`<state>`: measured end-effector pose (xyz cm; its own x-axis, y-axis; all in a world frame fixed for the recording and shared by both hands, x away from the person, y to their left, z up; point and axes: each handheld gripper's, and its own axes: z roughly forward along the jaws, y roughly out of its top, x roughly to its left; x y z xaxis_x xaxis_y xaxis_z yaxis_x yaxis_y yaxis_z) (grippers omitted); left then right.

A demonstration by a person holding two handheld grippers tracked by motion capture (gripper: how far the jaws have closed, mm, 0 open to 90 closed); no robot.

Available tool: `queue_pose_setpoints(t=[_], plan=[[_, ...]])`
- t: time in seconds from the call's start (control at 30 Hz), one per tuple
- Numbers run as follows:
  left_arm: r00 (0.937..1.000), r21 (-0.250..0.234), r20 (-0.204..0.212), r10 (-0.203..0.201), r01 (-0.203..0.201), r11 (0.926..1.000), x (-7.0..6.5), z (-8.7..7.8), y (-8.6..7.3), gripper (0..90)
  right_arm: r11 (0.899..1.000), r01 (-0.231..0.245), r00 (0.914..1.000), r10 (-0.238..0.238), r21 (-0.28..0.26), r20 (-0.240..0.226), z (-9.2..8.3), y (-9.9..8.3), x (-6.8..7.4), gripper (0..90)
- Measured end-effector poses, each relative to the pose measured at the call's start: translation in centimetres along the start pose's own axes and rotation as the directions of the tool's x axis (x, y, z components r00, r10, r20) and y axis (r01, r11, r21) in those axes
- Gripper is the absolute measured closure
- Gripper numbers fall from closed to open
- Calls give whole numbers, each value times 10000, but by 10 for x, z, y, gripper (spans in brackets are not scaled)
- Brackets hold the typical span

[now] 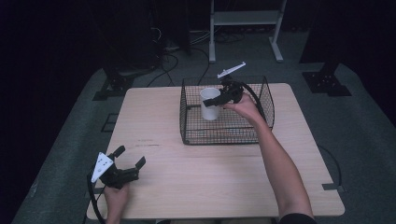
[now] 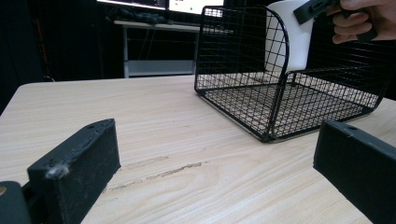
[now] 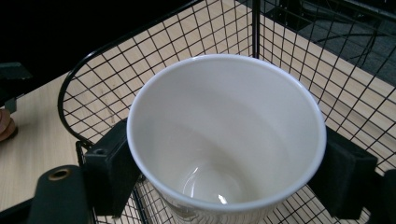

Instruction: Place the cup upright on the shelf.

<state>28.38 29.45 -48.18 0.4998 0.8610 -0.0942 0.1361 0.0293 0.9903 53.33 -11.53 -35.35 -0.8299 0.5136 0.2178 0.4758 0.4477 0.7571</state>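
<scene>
Light wooden surface (image 1: 201, 177) across the middle of the frame. Black wire basket (image 1: 261, 100) at upper centre, white cup (image 1: 209, 108) upright inside it, gripped at the sides by the right tool (image 1: 215, 99). Left tool (image 1: 130, 157) at lower left, jaws spread wide, held just above the surface. White shelf frame (image 1: 245, 18) at top centre.

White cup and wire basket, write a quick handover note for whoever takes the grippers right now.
Right gripper: shut on the white cup, jaws on either side just under the rim, cup upright and empty, held over the black wire basket interior.
Left gripper: open, empty, low over the near left of the table.
Done: cup gripped.
Left: whether it is going in or coming out cannot be told; either way, set it down and release.
</scene>
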Motion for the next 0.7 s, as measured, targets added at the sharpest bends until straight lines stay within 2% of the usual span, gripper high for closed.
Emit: queue_pose_setpoints(t=[0.1, 0.27, 0.33, 0.47, 0.7], plan=[[10000, -25, -2, -26, 26, 10000, 1, 0, 0, 0, 10000, -96, 10000, 96, -19, -5, 4, -3, -1, 189], [10000, -11, 2, -12, 12, 10000, 0, 0, 0, 0, 9994, -117, 9998, 111, 341, 188, 15, -13, -6, 189], [10000, -22, 6, -19, 19, 10000, 0, 0, 0, 0, 9986, -238, 9997, 233, 469, 116, 18, -16, -9, 189], [10000, -34, -7, -34, 34, 10000, 1, 0, 0, 0, 9975, -218, 9995, 203, 675, 234, 24, -18, -12, 188], [10000, -39, -4, -33, 33, 10000, 0, 0, 0, 0, 9967, -212, 9997, 200, 785, 164, 29, -20, -12, 188]])
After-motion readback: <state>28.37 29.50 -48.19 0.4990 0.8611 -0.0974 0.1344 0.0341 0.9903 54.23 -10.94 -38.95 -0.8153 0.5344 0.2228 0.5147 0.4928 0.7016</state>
